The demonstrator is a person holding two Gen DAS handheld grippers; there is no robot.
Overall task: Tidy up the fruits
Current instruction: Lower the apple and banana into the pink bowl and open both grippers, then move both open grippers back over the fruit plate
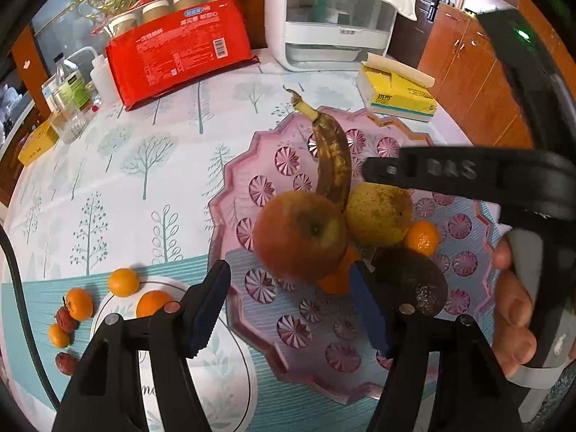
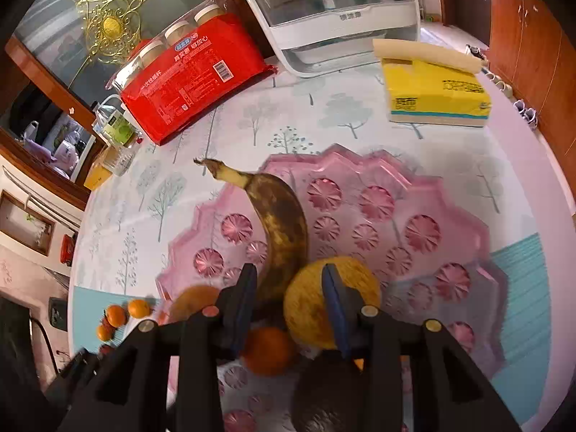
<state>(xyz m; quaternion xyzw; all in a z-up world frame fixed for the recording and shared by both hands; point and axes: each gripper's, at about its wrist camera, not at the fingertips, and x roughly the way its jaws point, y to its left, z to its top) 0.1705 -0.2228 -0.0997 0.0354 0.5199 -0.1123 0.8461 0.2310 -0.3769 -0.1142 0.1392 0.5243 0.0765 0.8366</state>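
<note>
A pink tray (image 1: 464,262) holds a spotted banana (image 1: 334,165), a red apple (image 1: 298,234), a yellow pear (image 1: 378,216), a dark avocado (image 1: 414,277) and a tangerine (image 1: 422,238). My left gripper (image 1: 291,266) is open, with the apple just past its fingertips and untouched. In the right wrist view my right gripper (image 2: 288,270) straddles the lower end of the banana (image 2: 280,223), with a gap on the side of the pear (image 2: 309,298), so it is open. Another tangerine (image 2: 268,351) lies under it. Several small tangerines (image 1: 123,282) and red dates (image 1: 66,320) lie on the tablecloth left of the tray.
A red pack of paper cups (image 1: 180,57), a white appliance (image 1: 331,32) and a yellow tissue box (image 1: 399,97) stand behind the tray. Bottles (image 1: 68,90) are at the far left. A hand (image 1: 511,306) holds the right gripper's handle beside the tray's right rim.
</note>
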